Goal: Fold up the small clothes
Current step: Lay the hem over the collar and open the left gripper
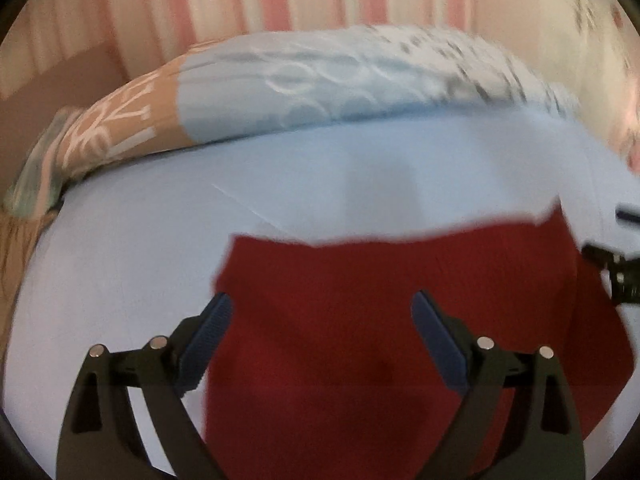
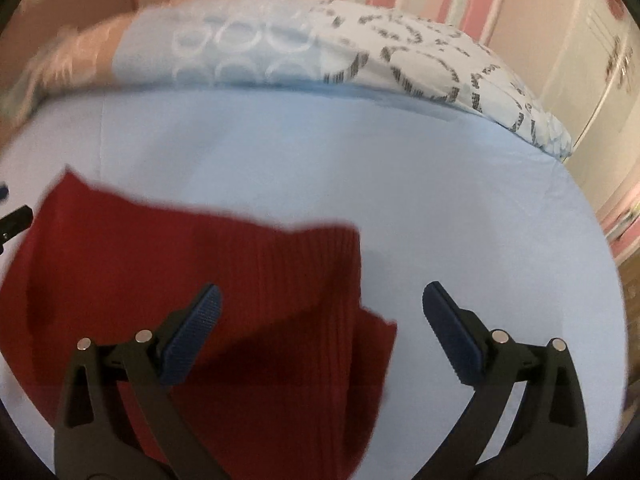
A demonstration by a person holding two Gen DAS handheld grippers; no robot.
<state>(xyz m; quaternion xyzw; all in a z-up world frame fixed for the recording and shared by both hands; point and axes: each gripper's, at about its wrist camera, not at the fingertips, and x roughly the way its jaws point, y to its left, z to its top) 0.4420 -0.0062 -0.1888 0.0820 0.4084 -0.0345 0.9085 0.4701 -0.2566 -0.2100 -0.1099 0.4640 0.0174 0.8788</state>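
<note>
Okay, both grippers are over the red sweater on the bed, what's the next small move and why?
Probably lower the right hand-held gripper onto the red sweater's right edge and close. Both it and the left hand-held gripper are open and hold nothing, and the sweater lies loosely on the blue sheet with a flap sticking out there.

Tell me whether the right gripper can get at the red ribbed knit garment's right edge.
Probably yes: the right gripper is open just above the red ribbed knit garment, whose edge lies between its fingers, nothing covering it.
</note>
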